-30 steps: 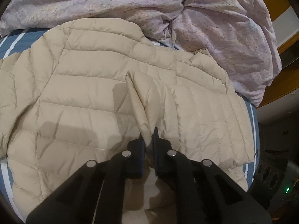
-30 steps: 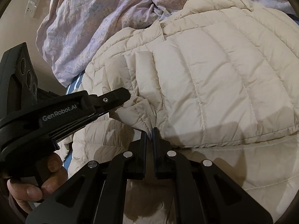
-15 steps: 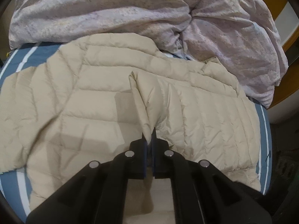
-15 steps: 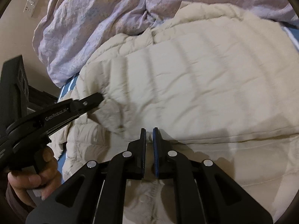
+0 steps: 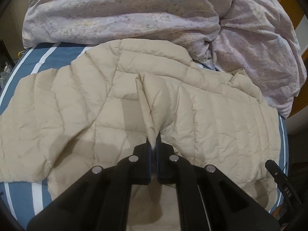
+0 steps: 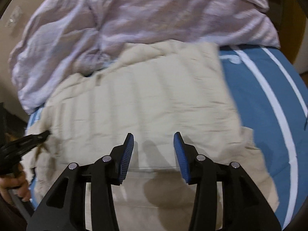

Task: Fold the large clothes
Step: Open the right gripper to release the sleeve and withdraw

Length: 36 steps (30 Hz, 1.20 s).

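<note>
Two tools: left tool [image 5: 153, 141] pinching jacket [image 5: 221, 119] fold; right tool [image 6: 153, 141] spread above.

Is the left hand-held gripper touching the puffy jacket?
Touching. In the left wrist view, the left hand-held gripper is shut on a raised fold of the beige jacket, with the fabric pinched between its fingers.

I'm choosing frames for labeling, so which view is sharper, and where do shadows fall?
Left wrist view: sharp, quilting seams on the beige jacket crisp; the left gripper casts a blocky shadow leftward on it. Right wrist view: motion-blurred throughout; soft shadows under the open right gripper.
</note>
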Motion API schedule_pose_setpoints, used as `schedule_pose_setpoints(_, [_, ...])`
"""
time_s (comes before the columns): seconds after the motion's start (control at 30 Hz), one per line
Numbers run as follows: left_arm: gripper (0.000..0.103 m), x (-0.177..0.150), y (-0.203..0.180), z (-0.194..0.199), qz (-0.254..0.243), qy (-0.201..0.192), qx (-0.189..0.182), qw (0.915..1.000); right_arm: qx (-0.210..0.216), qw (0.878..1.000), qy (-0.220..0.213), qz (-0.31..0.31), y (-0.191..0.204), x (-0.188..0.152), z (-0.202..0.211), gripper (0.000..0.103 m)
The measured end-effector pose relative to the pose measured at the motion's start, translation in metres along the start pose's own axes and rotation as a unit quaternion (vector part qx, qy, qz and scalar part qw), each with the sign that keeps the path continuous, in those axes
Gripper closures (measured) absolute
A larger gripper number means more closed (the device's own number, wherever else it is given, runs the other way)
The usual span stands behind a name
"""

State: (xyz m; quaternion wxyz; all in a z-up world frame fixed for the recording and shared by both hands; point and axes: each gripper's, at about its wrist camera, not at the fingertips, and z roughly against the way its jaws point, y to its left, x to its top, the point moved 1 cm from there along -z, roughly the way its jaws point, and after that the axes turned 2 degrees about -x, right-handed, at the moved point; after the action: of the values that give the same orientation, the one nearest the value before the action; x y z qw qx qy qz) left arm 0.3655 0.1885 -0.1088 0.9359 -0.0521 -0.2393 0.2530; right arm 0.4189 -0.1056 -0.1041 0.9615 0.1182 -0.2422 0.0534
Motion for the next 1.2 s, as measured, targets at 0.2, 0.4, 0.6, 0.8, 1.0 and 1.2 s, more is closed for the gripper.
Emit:
schedule_pose_setpoints(0.2, [0.100, 0.000, 0.004, -0.006, 0.002, 0.005, 0.009, 0.9999, -0.048, 0.999, 0.011, 0.016, -0.007, -0.008, -0.015, 0.058])
schedule_pose_setpoints(0.4, [0.099, -0.002, 0.006, -0.015, 0.001, 0.019, 0.024, 0.9995, -0.070, 0.997, 0.015, 0.038, -0.001, -0.014, -0.024, 0.057])
schedule_pose_setpoints(0.6, [0.096, -0.008, 0.001, -0.025, -0.017, 0.021, 0.049, 0.9984, -0.092, 0.994, 0.009, 0.063, 0.007, -0.016, -0.031, 0.057])
schedule_pose_setpoints(0.8, [0.094, -0.011, -0.005, -0.032, -0.033, 0.017, 0.073, 0.9967, -0.100, 0.991, -0.004, 0.083, 0.009, -0.016, -0.030, 0.056])
schedule_pose_setpoints(1.0, [0.092, -0.011, -0.008, -0.032, -0.042, 0.012, 0.080, 0.9958, -0.106, 0.990, -0.015, 0.094, 0.011, -0.016, -0.029, 0.054])
schedule_pose_setpoints(1.2, [0.060, -0.006, 0.016, -0.004, -0.005, 0.004, 0.072, 0.9974, -0.111, 0.989, 0.004, 0.095, 0.006, -0.014, -0.030, 0.040])
